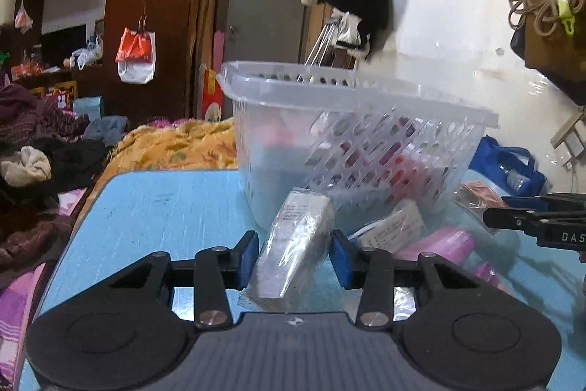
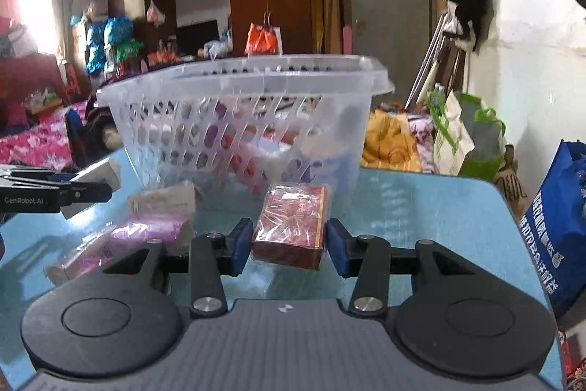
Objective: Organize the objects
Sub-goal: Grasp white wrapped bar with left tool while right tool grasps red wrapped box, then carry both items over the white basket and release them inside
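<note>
Judging from the table [image 2: 421, 204], the sorting stood roughly midway: the clear basket [image 1: 351, 134] at twelve o'clock already held several packets, while others lay outside it. The left claw [image 1: 293, 255] had narrowed around a white wrapped box [image 1: 293, 244]; its pads sat at the wrapping, and the box, seen from the right wrist, hung clear of the table, so it looked gripped. The right claw [image 2: 289, 244] bracketed a red wrapped box [image 2: 293, 222], though a sliver of gap showed at either pad, so I cannot tell if it was truly held. A pink packet [image 2: 143, 233] and a pale carton [image 2: 164, 200] waited at ten o'clock.
</note>
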Demonstrator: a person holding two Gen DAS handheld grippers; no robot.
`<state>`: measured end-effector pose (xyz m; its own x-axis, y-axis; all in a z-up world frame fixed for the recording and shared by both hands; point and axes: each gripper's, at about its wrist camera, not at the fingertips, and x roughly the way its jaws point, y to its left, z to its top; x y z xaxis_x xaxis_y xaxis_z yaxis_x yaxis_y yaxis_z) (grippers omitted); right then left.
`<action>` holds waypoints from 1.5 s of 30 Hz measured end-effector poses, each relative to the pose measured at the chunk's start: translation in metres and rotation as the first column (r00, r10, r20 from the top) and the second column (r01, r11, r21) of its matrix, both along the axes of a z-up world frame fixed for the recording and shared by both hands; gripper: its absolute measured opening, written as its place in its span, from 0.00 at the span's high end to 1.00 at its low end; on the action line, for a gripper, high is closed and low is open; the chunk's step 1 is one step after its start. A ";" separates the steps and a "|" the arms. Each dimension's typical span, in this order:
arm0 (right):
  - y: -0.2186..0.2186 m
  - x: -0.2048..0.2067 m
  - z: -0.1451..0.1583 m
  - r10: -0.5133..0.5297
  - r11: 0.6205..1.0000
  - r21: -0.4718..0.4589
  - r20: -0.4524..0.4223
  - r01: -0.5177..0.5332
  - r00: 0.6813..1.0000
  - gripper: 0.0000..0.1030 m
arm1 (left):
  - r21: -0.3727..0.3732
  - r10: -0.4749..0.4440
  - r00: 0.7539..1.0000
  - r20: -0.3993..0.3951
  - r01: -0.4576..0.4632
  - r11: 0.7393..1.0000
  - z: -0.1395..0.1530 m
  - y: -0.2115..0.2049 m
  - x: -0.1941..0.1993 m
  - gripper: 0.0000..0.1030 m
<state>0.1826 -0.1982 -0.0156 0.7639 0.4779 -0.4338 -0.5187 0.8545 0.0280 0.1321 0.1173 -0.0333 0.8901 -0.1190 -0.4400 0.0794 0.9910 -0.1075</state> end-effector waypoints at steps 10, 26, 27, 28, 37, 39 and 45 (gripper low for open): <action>-0.004 -0.011 0.004 -0.006 0.999 0.042 0.084 0.003 0.996 0.54 | 0.011 -0.033 0.993 0.116 0.031 0.999 0.005 -0.006 -0.018 0.55; 0.040 -0.003 0.114 0.013 0.999 0.038 0.289 -0.025 0.957 0.54 | -0.009 -0.008 0.969 0.248 0.011 1.000 0.116 -0.037 0.020 0.54; 0.046 0.013 0.118 0.009 0.999 0.029 0.273 -0.018 0.962 0.54 | 0.008 0.009 0.976 0.219 -0.011 1.000 0.122 -0.038 0.038 0.54; 0.051 0.028 0.119 0.009 1.000 0.022 0.242 -0.015 0.970 0.54 | 0.025 0.035 0.983 0.180 -0.040 0.999 0.126 -0.039 0.059 0.54; 0.049 0.048 0.093 -0.023 0.999 0.030 0.207 0.017 0.978 0.00 | -0.048 0.047 0.997 0.054 -0.045 0.998 0.098 -0.023 0.100 0.13; 0.038 0.036 0.091 -0.019 0.998 0.064 0.189 0.007 0.982 0.00 | -0.054 0.038 0.996 0.078 -0.034 0.998 0.097 -0.024 0.084 0.06; 0.011 -0.013 0.058 0.053 0.991 0.117 0.078 -0.062 0.996 0.00 | -0.106 -0.047 0.995 0.085 0.056 0.993 0.070 -0.019 0.018 0.00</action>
<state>0.1700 -0.1872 0.0422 0.7617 0.5669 -0.3138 -0.5712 0.8161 0.0876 0.1497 0.0986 0.0366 0.9143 -0.2081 -0.3475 0.1426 0.9684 -0.2048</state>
